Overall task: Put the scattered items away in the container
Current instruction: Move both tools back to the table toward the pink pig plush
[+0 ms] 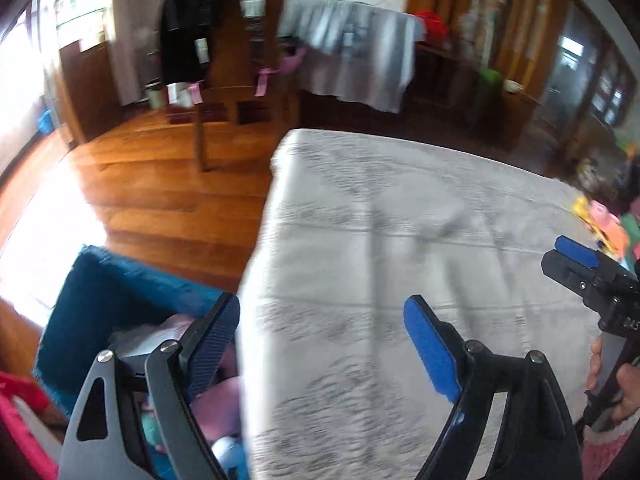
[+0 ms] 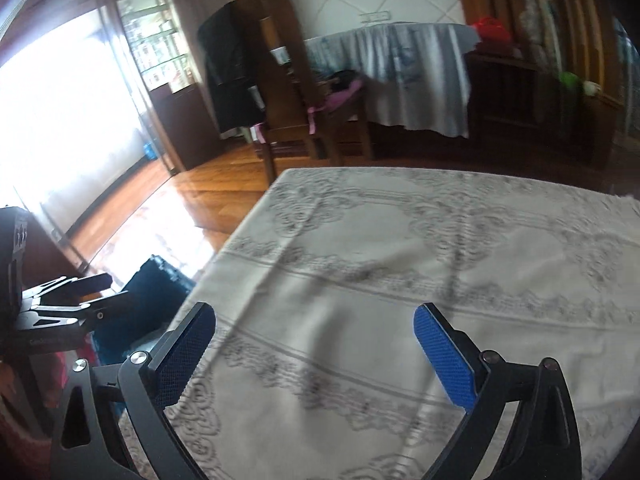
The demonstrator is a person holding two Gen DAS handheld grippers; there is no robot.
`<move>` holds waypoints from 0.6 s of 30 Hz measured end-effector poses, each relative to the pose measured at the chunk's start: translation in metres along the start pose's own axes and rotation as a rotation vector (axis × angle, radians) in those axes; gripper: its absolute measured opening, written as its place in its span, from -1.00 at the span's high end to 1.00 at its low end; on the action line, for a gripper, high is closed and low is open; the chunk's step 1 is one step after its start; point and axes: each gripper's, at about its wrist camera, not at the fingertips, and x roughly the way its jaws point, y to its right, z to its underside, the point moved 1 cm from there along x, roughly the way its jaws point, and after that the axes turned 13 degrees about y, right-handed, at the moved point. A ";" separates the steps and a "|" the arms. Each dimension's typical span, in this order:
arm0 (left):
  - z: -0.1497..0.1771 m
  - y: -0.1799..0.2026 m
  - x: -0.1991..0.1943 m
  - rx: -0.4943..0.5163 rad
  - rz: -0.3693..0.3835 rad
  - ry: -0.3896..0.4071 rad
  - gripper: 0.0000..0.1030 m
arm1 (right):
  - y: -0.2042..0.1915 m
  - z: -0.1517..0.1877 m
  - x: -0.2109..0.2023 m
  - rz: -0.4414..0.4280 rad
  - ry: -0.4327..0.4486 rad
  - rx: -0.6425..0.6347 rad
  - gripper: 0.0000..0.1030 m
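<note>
Grippers, left gripper (image 1: pixel 324 344) and right gripper (image 2: pixel 314 350), gape wide, holding nothing; colourful scattered items (image 1: pixel 604 228) at the tablecloth's (image 1: pixel 380 240) far right look light, probably soft: pinch edges; blue bin (image 1: pixel 120 292) sits left

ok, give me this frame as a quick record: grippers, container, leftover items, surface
left gripper: jaws open, nothing between them, over the near left edge of the table, beside the container
right gripper: jaws open, nothing between them, over the cloth
container: blue bin on the floor left of the table, soft pink and pale items inside
leftover items: colourful pile at the table's far right edge, blurred
surface: table under a grey patterned tablecloth
image quality: motion blur in both views
</note>
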 end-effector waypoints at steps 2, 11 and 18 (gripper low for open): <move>-0.008 0.040 0.008 0.052 0.044 -0.002 -0.64 | 0.044 -0.003 -0.025 0.094 0.026 0.043 -0.96; -0.025 0.231 0.053 0.265 0.280 -0.024 -0.64 | 0.213 -0.004 -0.126 0.473 0.108 0.216 -0.96; -0.046 0.367 0.106 0.338 0.441 -0.074 -0.64 | 0.334 -0.008 -0.189 0.728 0.160 0.350 -0.71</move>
